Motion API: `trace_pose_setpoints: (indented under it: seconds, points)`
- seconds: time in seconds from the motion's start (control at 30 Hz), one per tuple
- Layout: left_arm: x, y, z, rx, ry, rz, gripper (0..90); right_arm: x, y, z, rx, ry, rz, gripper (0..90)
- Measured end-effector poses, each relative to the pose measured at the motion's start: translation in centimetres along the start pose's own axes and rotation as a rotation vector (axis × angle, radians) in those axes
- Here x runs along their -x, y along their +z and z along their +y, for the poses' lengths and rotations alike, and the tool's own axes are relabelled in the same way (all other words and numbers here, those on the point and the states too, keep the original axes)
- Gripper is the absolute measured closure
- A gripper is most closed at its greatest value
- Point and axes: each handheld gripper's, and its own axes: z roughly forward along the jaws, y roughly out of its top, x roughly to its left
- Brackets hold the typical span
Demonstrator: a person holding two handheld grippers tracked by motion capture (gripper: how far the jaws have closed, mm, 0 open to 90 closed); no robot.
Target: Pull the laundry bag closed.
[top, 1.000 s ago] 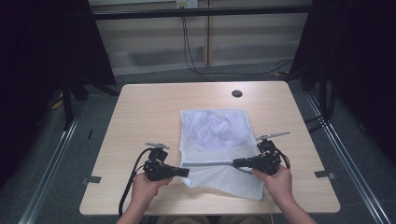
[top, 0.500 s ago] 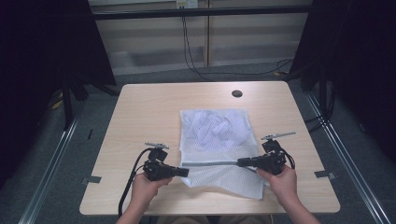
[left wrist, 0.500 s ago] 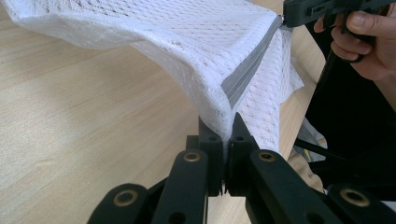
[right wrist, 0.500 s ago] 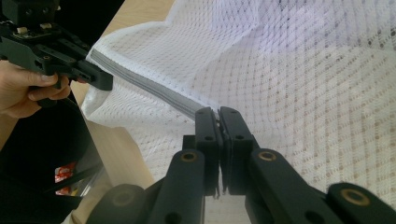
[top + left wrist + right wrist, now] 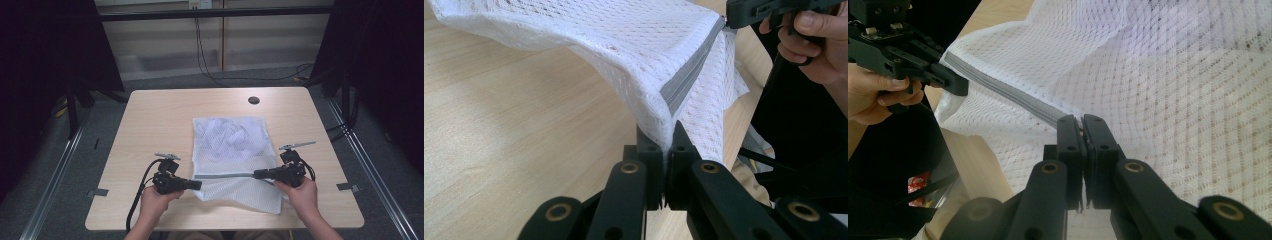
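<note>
**Now: mesh bag being held taut by its grey strip between two grippers**

Starting at the left of the high view, a hand (image 5: pixel 152 200) is gripping the left gripper (image 5: pixel 196 185), with its black cable (image 5: pixel 136 200) looping down toward the table's near edge. Its jaws are pinching closed on the left end of the grey strip (image 5: pixel 227 175) that runs across the white mesh bag (image 5: pixel 235 150). In the left gripper view, the left gripper (image 5: pixel 667 145) is squeezing a fold of mesh together with the strip's end (image 5: pixel 686 80), and the fabric is rising up and away from the wooden table (image 5: pixel 514 125).

Moving toward the middle, the bag is lying flat on the table (image 5: pixel 160 120), slightly right of centre, with bunched white material showing through its far half. The strip is stretching straight between the two grippers.

Further right, the other hand (image 5: pixel 300 192) is holding the right gripper (image 5: pixel 257 174), whose jaws are clamping the strip's right end. In the right gripper view, the right gripper (image 5: pixel 1082 122) is closing tight on the strip (image 5: pixel 1003 90), with mesh (image 5: pixel 1173 100) spreading beyond it.

Toward the far right edge, a small dark round hole (image 5: pixel 254 100) is sitting in the tabletop.
</note>
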Motion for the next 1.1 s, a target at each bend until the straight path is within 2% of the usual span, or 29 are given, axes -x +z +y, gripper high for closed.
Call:
trace_pose_setpoints:
  seconds: [0.17,0.23,0.33,0.67,0.97,1.1]
  points:
    - [0.07,0.02,-0.03,-0.001,-0.012,-0.001,88.4,0.01,0.01,-0.05,0.001,-0.002,0.002,86.8]
    - [0.03,0.00,-0.04,-0.005,-0.005,0.014,88.4,0.01,-0.03,-0.09,0.001,-0.003,-0.004,86.8]
    - [-0.15,-0.18,-0.08,0.002,-0.006,0.003,88.4,0.21,-0.21,-0.20,0.004,0.001,-0.006,86.8]
    - [-0.09,-0.16,-0.09,-0.003,-0.005,0.011,88.4,0.39,-0.35,-0.39,0.004,0.010,0.001,86.8]
    - [-0.16,-0.17,-0.04,-0.004,-0.017,0.000,88.4,0.64,-0.64,-0.61,0.009,0.013,-0.003,86.8]
    - [-0.28,-0.32,-0.02,-0.008,-0.005,0.009,88.4,0.73,-0.84,-0.62,0.012,0.019,-0.007,86.8]
